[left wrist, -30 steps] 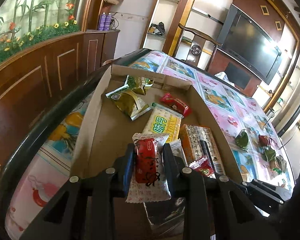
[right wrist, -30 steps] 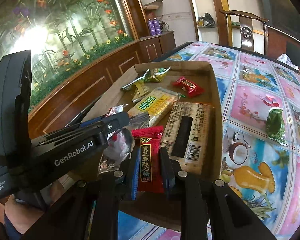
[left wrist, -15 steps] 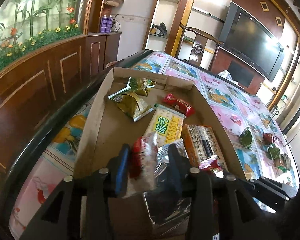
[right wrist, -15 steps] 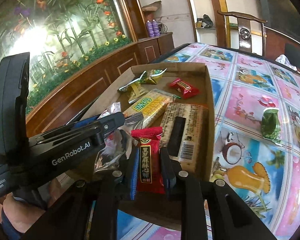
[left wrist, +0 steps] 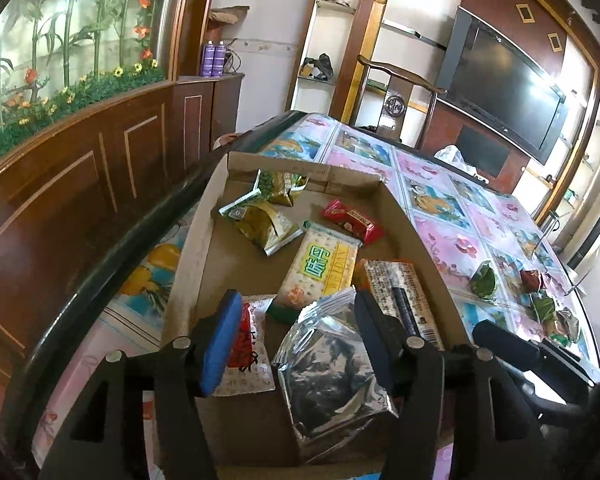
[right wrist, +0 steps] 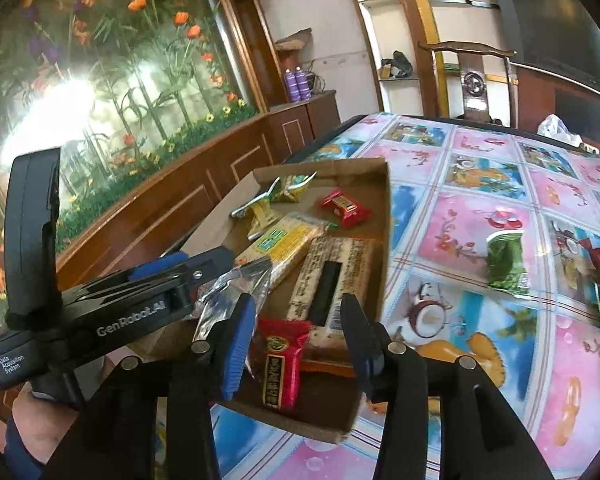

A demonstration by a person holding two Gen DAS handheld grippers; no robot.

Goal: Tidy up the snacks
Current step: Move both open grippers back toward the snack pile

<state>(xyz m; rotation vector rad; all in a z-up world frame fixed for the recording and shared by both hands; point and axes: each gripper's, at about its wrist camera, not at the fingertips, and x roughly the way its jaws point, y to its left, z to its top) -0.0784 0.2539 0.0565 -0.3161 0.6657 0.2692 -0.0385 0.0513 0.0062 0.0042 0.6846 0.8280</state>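
From the left wrist, the left tongs [left wrist: 296, 312] stand apart over the near end of a cardboard tray [left wrist: 188, 256], their jaws having just been opening. A white packet with a red picture [left wrist: 248, 348] lies against the inside of the left blue pad, and a silver foil packet [left wrist: 332, 368] lies between the jaws, clear of the right one, so neither is gripped. Ahead of the tongs lie a yellow cracker pack [left wrist: 324, 264], a long printed bar [left wrist: 400, 292], a small red candy [left wrist: 352, 220] and green packets [left wrist: 268, 216]. From the right wrist, the right tongs [right wrist: 296, 320] also stand apart, their jaws having just been opening, and a red packet with a dark label [right wrist: 282, 360] lies loose between them in the tray's near corner, touching neither pad. The left tongs show to their left. To the right, on the flowered tabletop [right wrist: 480, 216], a green packet [right wrist: 504, 264] lies well apart from the tray.
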